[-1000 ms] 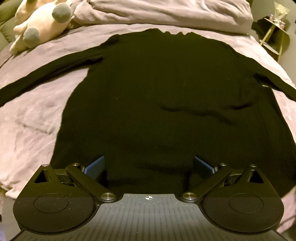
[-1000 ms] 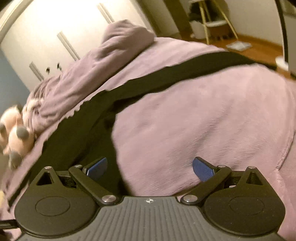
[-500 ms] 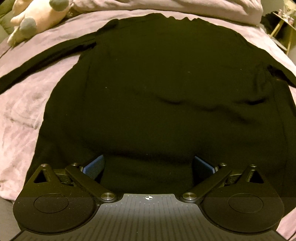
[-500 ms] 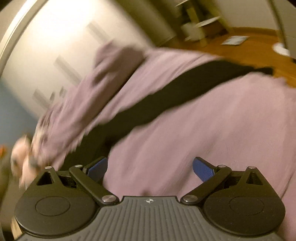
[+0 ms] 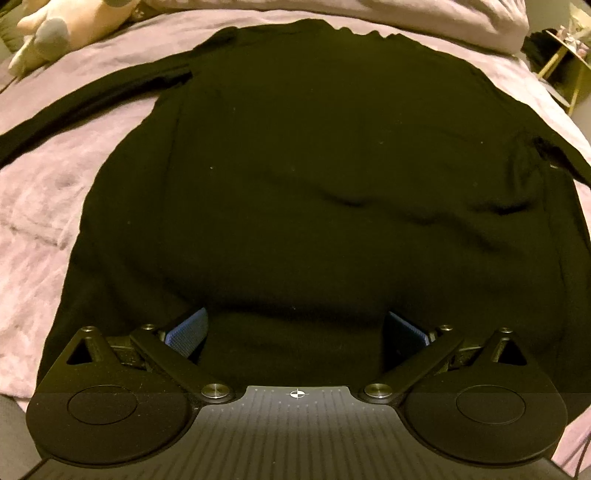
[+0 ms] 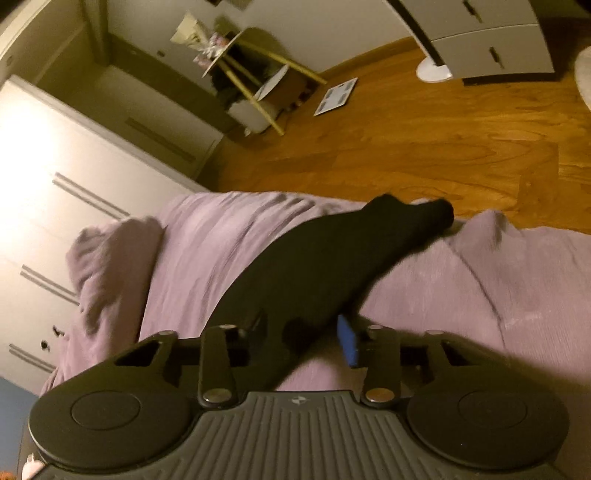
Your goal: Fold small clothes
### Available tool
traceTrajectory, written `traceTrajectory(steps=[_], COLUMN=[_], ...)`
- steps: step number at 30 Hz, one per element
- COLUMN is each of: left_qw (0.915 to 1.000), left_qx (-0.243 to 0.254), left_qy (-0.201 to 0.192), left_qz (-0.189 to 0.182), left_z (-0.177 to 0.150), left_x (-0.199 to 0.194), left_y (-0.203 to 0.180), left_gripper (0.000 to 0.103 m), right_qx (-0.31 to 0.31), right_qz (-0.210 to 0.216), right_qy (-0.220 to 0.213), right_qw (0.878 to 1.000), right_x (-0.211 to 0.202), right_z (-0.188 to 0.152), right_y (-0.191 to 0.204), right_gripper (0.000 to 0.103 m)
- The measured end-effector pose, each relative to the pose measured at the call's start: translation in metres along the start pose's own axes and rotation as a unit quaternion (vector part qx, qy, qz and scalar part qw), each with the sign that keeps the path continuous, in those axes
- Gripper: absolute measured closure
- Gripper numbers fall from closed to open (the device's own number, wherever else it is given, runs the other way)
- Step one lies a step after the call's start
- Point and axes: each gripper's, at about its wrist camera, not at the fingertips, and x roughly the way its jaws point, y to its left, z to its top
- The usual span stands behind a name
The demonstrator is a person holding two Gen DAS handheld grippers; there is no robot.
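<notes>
A black long-sleeved sweater [image 5: 314, 166] lies flat on the lilac bed cover [image 5: 44, 206], sleeves spread to both sides. My left gripper [image 5: 295, 325] stands open over the bottom hem, its blue pads [image 5: 188, 328] wide apart on the dark cloth. In the right wrist view the sweater's right sleeve [image 6: 332, 258] runs out to the bed's edge. My right gripper [image 6: 303, 336] has its jaws closing around the sleeve's near part. The sleeve lies between them, and one blue pad [image 6: 347, 343] sits at its edge. The other pad is hidden behind the cloth.
A plush toy [image 5: 74, 22] lies at the bed's far left and a pillow [image 5: 443, 14] along the head end. Beyond the bed edge are wooden floor [image 6: 406, 140], a small side table [image 6: 240, 66], a flat scale [image 6: 336, 96] and white wardrobe doors [image 6: 55, 184].
My right gripper swung out along the sleeve towards the bed's edge, rolled, and its jaws narrowed around the sleeve. The left gripper sank slightly over the hem and stayed open.
</notes>
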Motion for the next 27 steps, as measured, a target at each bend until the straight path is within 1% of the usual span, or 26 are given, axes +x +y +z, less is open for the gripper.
traceTrajectory(steps=[2,4,5,8,9,10,12,14,15,16,17,18,19,20,21,22,23,24,25,27], left_qw=[1.0,0.9999,0.9997,0.9981,0.9977,0.9972,0.9962,0.9946,0.9936,0.9925,0.9917,0.9909,0.9903,0.99,0.9897,0.9893,0.989,0.9889,0.9886,0.987], left_qx=[-0.004,-0.011,-0.019,-0.049,-0.055,-0.059,-0.066,-0.076,-0.08,-0.085,-0.088,-0.09,-0.09,-0.088,-0.084,-0.079,-0.07,-0.06,-0.049,-0.028], left_qy=[0.002,0.004,0.003,-0.008,-0.013,-0.022,-0.039,-0.056,-0.063,-0.069,-0.075,-0.081,-0.086,-0.089,-0.094,-0.098,-0.101,-0.101,-0.101,-0.101], left_qz=[-0.002,-0.008,-0.016,-0.036,-0.038,-0.039,-0.04,-0.045,-0.049,-0.054,-0.056,-0.058,-0.061,-0.064,-0.068,-0.074,-0.082,-0.091,-0.101,-0.122], left_z=[0.003,0.006,0.009,0.014,0.016,0.018,0.023,0.029,0.031,0.033,0.035,0.037,0.04,0.042,0.044,0.047,0.049,0.053,0.059,0.072], left_x=[-0.002,-0.004,-0.006,-0.014,-0.017,-0.02,-0.027,-0.032,-0.035,-0.037,-0.039,-0.04,-0.042,-0.044,-0.046,-0.048,-0.048,-0.046,-0.044,-0.034], left_y=[0.001,0.005,0.008,0.021,0.025,0.03,0.037,0.045,0.048,0.052,0.054,0.057,0.058,0.06,0.06,0.06,0.057,0.053,0.048,0.034], left_gripper=[0.0,0.0,0.0,0.0,0.0,0.0,0.0,0.0,0.0,0.0,0.0,0.0,0.0,0.0,0.0,0.0,0.0,0.0,0.0,0.0], right_qx=[0.001,-0.012,-0.023,-0.093,-0.13,-0.176,-0.277,-0.402,-0.464,-0.523,-0.571,-0.608,-0.632,-0.646,-0.647,-0.639,-0.63,-0.617,-0.6,-0.56], right_qz=[-0.005,-0.017,-0.023,-0.045,-0.053,-0.056,-0.033,0.017,0.049,0.089,0.129,0.154,0.172,0.184,0.19,0.193,0.194,0.19,0.179,0.154], right_qy=[-0.006,-0.01,-0.013,-0.033,-0.048,-0.066,-0.088,-0.099,-0.099,-0.089,-0.064,-0.036,-0.007,0.026,0.048,0.073,0.087,0.095,0.102,0.122], right_qw=[1.0,1.0,0.999,0.994,0.989,0.981,0.956,0.91,0.879,0.843,0.808,0.778,0.756,0.74,0.737,0.741,0.747,0.758,0.773,0.805], right_x=[0.004,0.007,0.009,0.006,0.002,-0.004,-0.017,-0.035,-0.046,-0.058,-0.068,-0.075,-0.081,-0.084,-0.086,-0.087,-0.089,-0.091,-0.093,-0.087], right_z=[0.0,0.003,0.005,0.002,-0.001,-0.009,-0.034,-0.081,-0.112,-0.149,-0.185,-0.217,-0.244,-0.269,-0.284,-0.296,-0.301,-0.305,-0.305,-0.298], right_y=[0.003,0.006,0.01,0.035,0.049,0.069,0.114,0.164,0.186,0.205,0.219,0.229,0.233,0.235,0.235,0.232,0.229,0.225,0.219,0.208], right_gripper=[0.075,0.087,0.09,0.097,0.099,0.099,0.099,0.099,0.099,0.099,0.099,0.098,0.091,0.083,0.065,0.05,0.046,0.045,0.043,0.043])
